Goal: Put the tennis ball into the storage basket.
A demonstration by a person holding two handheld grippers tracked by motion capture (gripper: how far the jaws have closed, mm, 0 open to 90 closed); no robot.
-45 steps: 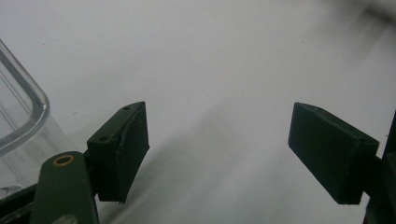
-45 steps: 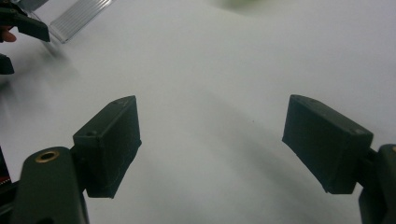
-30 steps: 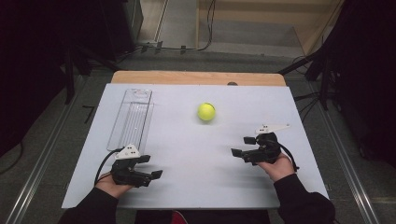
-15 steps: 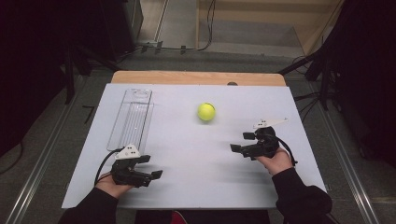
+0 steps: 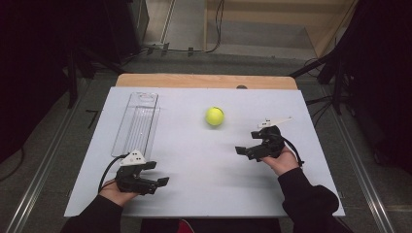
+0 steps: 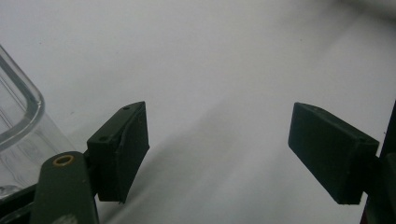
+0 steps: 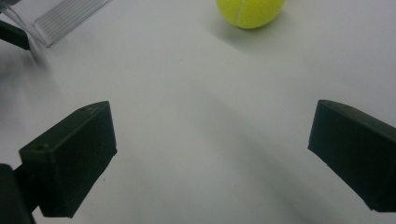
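1. Right gripper (image 5: 248, 145) – jaws just been opening, now spread wide, nothing between them, touching nothing.
2. Tennis ball (image 5: 214, 116) ahead of it, apart, on the table (image 5: 194, 160).
3. Left gripper (image 5: 156, 174) – released, empty; clear tray (image 5: 137, 124) just beyond.

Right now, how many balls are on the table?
1. The ball lies on the white table, right of the clear tray and ahead of the open right gripper. Nothing seems hidden.

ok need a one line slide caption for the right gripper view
Right gripper open above the white table, tennis ball ahead, nothing between its jaws.
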